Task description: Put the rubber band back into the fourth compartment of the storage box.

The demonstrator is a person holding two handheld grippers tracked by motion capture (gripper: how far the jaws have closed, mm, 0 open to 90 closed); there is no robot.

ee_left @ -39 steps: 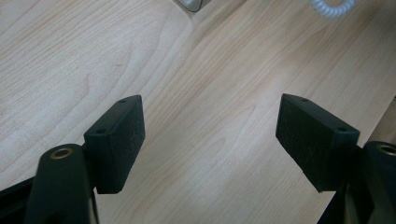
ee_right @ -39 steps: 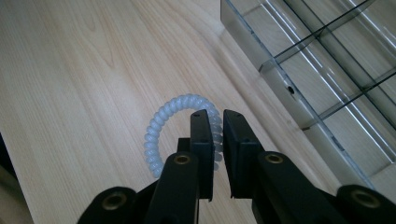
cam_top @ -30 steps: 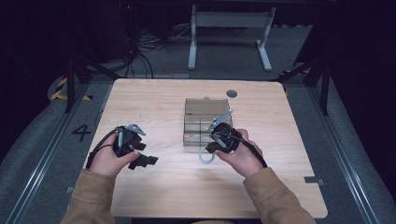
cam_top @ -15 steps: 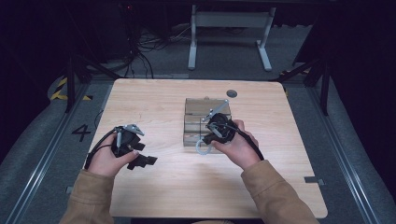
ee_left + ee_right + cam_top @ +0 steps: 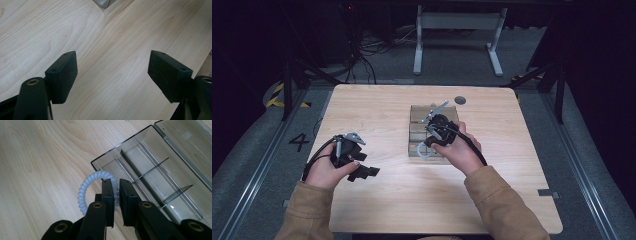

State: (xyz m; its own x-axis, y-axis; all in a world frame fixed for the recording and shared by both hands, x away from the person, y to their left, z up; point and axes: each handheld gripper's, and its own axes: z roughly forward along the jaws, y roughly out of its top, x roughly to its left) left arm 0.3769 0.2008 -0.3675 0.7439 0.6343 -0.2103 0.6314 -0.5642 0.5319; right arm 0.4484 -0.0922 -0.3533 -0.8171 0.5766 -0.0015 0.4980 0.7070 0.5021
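Observation:
A pale spiral hair tie (image 5: 83,192) hangs from my right gripper (image 5: 116,183), whose jaws are shut on one side of the coil. Just beyond it lies a clear plastic organiser box (image 5: 160,170) with thin dividers, and the tie sits at the box's near corner. In the high view, the right gripper (image 5: 431,144) holds the hair tie (image 5: 422,150) at the near left edge of the box (image 5: 416,131) in the middle of the table. My left gripper (image 5: 367,172) rests low over the table's left part, and its jaws (image 5: 112,67) stand wide open above bare wood.
The wooden table (image 5: 377,107) has free room on all sides of the box. A small dark round disc (image 5: 460,100) lies near the far edge. A corner of the box (image 5: 103,2) peeks in at the top of the left gripper view.
My right gripper has carried the hair tie away from the person, from the bare wood to the box's near edge. The left gripper has stayed put.

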